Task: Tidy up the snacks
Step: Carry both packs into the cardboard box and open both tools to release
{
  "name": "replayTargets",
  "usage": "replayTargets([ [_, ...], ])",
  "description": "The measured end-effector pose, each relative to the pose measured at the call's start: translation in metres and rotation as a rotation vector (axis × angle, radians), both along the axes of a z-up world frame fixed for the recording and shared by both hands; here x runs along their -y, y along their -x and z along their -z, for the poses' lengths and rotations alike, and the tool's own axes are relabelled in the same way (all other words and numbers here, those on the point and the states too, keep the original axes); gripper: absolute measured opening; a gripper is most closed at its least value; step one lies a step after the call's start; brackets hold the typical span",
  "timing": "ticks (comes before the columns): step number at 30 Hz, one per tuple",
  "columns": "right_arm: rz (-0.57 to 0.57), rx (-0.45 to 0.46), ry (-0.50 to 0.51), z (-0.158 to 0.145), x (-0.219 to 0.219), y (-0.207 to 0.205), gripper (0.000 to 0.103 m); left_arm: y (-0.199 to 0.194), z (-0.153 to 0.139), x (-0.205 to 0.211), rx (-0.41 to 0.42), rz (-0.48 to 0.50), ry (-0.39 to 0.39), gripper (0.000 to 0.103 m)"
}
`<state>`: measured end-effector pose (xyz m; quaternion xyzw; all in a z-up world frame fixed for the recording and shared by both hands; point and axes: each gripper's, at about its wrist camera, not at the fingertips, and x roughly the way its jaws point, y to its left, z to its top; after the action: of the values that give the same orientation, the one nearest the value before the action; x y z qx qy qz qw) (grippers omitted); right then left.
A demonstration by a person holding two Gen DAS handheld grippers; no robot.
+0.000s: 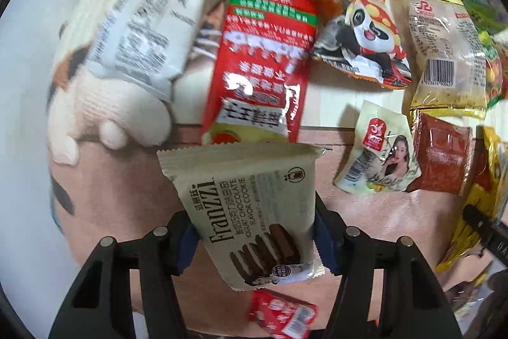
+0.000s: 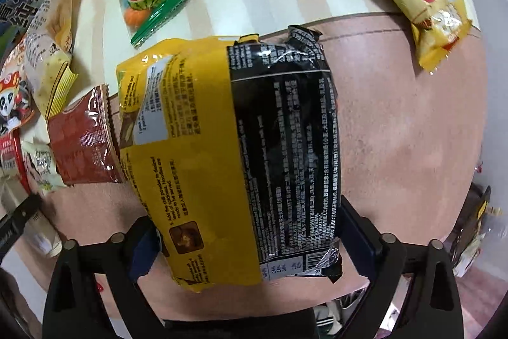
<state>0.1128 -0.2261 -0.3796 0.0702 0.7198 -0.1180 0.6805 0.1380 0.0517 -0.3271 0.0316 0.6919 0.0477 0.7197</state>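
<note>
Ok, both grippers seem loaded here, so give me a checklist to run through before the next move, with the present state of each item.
1. Left gripper shut on the Franzzi cookie pack: ok, fingers press both side edges.
2. Right gripper shut on the yellow and black noodle pack: ok, held at its lower end.
3. Cookie pack clear of the surface: ok, it hangs above the small red packet.
4. Gloved hand out of the left gripper's path: not ok, it holds a white packet close ahead.
5. Drop spot for either pack: cannot tell, no bin or tray shows.
6. Noodle pack clear of the brown packet: cannot tell, their edges overlap in the right wrist view.
</note>
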Motion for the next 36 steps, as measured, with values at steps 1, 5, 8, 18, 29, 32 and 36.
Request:
replayTargets([
  [1,0.004,0.01,0.009,0.0,-0.004,0.005,0.094,0.0,-0.009,-0.005,0.012,0.018,-0.008,0.059],
  [5,0.041,0.062,-0.004,-0.014,-0.021,0.018,0.089,0.017,-0.035,-0.015,0.047,0.065,-0.021,0.058],
  [8,0.033,0.09,0.006,-0.032,-0.037,0.03,0.088,0.025,-0.06,-0.02,0.069,0.082,-0.022,0.058],
  [18,0.006,0.192,-0.152,-0.097,-0.08,0.089,0.087,0.02,-0.126,-0.001,0.147,0.074,0.072,0.058],
  [29,-0.147,0.376,-0.311,-0.238,-0.08,0.021,0.088,-0.065,-0.231,0.053,0.311,0.153,0.186,0.058],
  [32,-0.193,0.411,-0.317,-0.265,-0.066,-0.003,0.088,-0.107,-0.247,0.068,0.348,0.167,0.143,0.058],
  [36,-0.239,0.435,-0.273,-0.289,-0.054,-0.097,0.088,-0.171,-0.248,0.076,0.322,0.133,0.18,0.058],
])
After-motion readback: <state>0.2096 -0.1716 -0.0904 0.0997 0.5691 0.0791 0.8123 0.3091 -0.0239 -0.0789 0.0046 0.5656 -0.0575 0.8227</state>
